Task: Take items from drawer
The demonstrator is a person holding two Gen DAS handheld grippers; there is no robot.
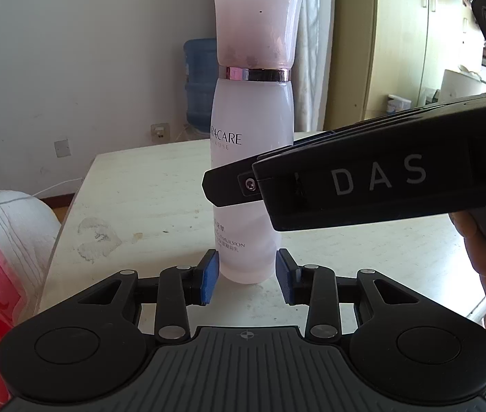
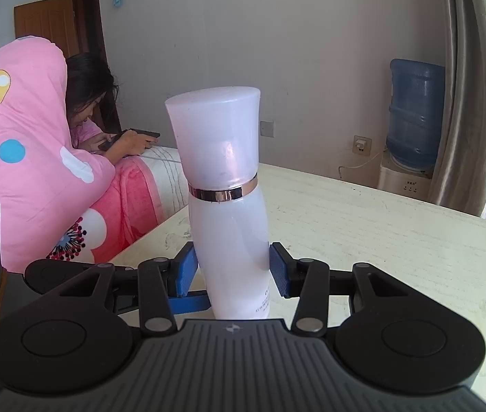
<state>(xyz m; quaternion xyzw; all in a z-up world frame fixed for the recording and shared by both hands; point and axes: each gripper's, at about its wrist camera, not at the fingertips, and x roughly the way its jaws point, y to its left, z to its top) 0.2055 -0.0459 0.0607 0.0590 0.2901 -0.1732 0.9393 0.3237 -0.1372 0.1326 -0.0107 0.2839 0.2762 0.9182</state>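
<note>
A tall frosted white lotion bottle (image 1: 253,130) with a silver band and a wide cap stands upright on the cream table (image 1: 147,199). My left gripper (image 1: 247,279) straddles its base, blue pads a little off each side, open. My right gripper (image 2: 233,269) holds the same bottle (image 2: 226,213) at mid height, both blue pads pressed on its sides; its black body (image 1: 380,185) crosses the left wrist view from the right. No drawer is in view.
A person in pink sits by a pink bed (image 2: 37,158) left of the table. A blue water jug (image 2: 414,116) on a dispenser stands by the wall and curtain. Cabinets (image 1: 401,34) stand at the right.
</note>
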